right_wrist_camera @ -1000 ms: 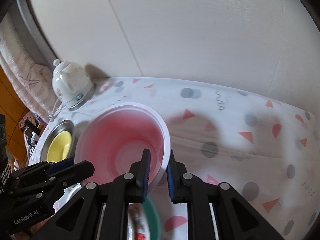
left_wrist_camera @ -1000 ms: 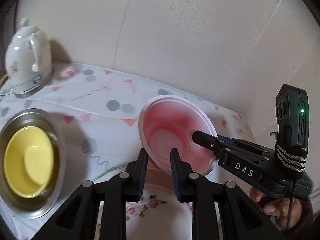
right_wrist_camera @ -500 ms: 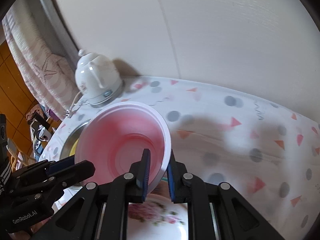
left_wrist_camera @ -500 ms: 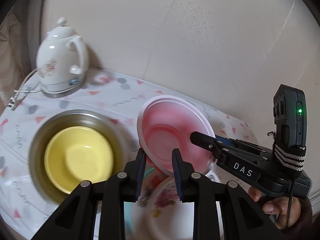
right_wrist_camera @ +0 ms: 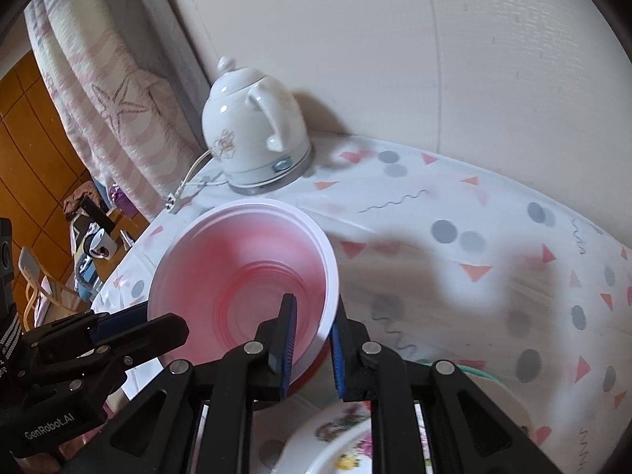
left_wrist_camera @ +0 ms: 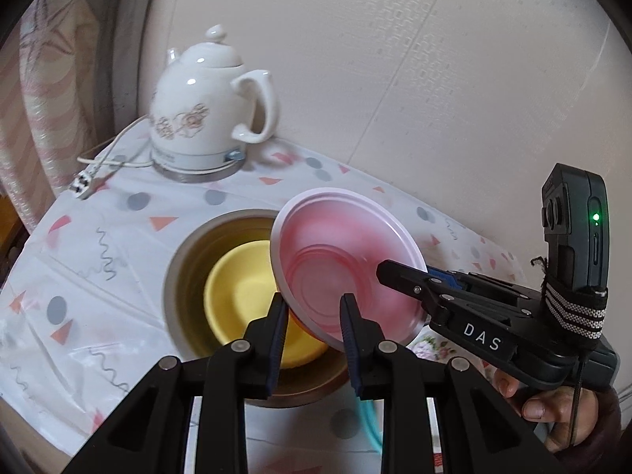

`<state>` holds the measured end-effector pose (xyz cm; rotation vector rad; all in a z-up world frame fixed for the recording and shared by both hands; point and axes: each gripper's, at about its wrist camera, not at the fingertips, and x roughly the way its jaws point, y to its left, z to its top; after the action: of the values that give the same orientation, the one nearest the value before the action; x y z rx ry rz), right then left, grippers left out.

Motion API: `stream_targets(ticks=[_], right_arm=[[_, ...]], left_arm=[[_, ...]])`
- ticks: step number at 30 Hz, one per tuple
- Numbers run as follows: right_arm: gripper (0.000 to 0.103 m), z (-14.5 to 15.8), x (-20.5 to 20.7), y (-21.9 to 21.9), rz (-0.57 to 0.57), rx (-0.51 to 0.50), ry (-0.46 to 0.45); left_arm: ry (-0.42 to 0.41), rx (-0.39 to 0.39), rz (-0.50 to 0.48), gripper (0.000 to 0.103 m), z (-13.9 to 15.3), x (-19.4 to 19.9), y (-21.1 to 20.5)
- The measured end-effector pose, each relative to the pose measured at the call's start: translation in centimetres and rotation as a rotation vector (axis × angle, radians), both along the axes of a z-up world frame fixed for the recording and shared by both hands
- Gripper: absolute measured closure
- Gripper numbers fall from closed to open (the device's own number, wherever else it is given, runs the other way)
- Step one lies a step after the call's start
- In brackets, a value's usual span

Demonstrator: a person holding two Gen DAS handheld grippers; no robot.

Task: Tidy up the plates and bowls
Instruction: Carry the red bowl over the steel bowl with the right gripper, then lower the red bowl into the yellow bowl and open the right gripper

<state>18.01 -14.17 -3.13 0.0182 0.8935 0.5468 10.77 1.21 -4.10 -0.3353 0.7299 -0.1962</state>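
A pink bowl with a white rim [left_wrist_camera: 339, 260] hangs tilted in the air, held on two sides. My left gripper [left_wrist_camera: 312, 316] is shut on its near rim. My right gripper [right_wrist_camera: 312, 328] is shut on its right rim and also shows in the left wrist view [left_wrist_camera: 399, 272]. Below and left of the pink bowl a yellow bowl [left_wrist_camera: 245, 296] sits inside a metal bowl [left_wrist_camera: 185, 260]. In the right wrist view the pink bowl [right_wrist_camera: 245, 276] hides both. A floral plate [right_wrist_camera: 347, 438] lies on the table under the grippers.
A white ceramic kettle [left_wrist_camera: 205, 106] with its cord stands at the back left by the wall. The table has a dotted, triangle-patterned cloth [right_wrist_camera: 493, 237]. A teal-rimmed dish edge [left_wrist_camera: 367, 422] shows under the plate. A curtain [right_wrist_camera: 102, 91] hangs left.
Both grippers carried the pink bowl leftward; it now hangs over the edge of the metal bowl with the yellow bowl. The kettle looks nearer. Both grips are unchanged.
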Motion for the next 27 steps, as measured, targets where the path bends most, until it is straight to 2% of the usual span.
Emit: stream_targets(ticks=[13,27], right_arm=[[0.087,-1.8,0.0,3.3,0.011,-0.057,0.051],[0.087,-2.8,0.5,4.4,-0.004,-0.093,0.077]], left_arm=[[0.052,-0.029,-0.006,0.077,-2.5,1.0,3.0],[0.084,-0.033,-0.035,0.077,-3.7,2.1,3.7]])
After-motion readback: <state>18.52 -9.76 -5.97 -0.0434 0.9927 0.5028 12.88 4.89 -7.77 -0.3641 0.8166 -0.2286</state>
